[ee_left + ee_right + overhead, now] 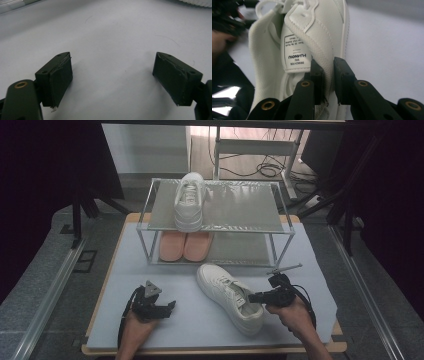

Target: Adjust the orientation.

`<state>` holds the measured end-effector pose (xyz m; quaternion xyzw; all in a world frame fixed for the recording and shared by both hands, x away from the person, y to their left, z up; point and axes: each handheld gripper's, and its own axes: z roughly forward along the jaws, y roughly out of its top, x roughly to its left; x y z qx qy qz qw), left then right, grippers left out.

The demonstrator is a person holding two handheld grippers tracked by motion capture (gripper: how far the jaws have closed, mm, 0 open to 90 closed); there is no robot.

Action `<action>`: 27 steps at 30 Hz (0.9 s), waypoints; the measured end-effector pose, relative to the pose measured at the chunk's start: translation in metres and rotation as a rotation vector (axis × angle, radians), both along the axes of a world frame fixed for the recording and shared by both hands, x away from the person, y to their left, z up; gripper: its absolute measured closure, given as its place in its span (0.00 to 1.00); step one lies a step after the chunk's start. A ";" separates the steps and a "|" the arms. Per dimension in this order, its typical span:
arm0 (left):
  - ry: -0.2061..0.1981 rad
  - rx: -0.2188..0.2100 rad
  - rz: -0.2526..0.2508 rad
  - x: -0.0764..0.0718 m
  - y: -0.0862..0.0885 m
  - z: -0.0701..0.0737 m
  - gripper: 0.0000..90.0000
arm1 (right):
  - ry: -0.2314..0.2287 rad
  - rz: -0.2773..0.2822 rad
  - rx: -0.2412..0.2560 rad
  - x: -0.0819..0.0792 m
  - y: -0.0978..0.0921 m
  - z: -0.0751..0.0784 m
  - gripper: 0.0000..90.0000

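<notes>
A white sneaker (227,295) lies on the pale blue mat (150,320) in front of the rack, toe toward the rack. My right gripper (251,298) is shut on the padded collar of that sneaker (312,37), one jaw inside the shoe and one outside. My left gripper (171,306) rests low over the mat at the front left, open, with bare mat (112,50) between its jaws. A second white sneaker (189,201) stands on the top shelf of the metal rack (280,227).
A pair of pink slippers (183,246) sits on the rack's lower shelf. The right halves of both shelves are bare. Cables (265,169) and a table frame lie on the floor behind the rack.
</notes>
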<state>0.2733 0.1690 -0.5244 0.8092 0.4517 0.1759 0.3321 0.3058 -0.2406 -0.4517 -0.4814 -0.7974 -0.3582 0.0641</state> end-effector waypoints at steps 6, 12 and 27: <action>0.000 0.000 0.000 0.000 0.000 0.000 0.18 | 0.061 -0.044 0.124 0.002 -0.014 -0.004 0.89; 0.001 0.000 0.000 0.000 0.000 0.000 0.18 | 0.090 -0.061 0.199 0.001 -0.020 -0.004 0.89; 0.001 0.001 -0.001 0.000 0.000 0.000 0.18 | 0.072 -0.073 0.312 -0.008 -0.033 0.012 0.89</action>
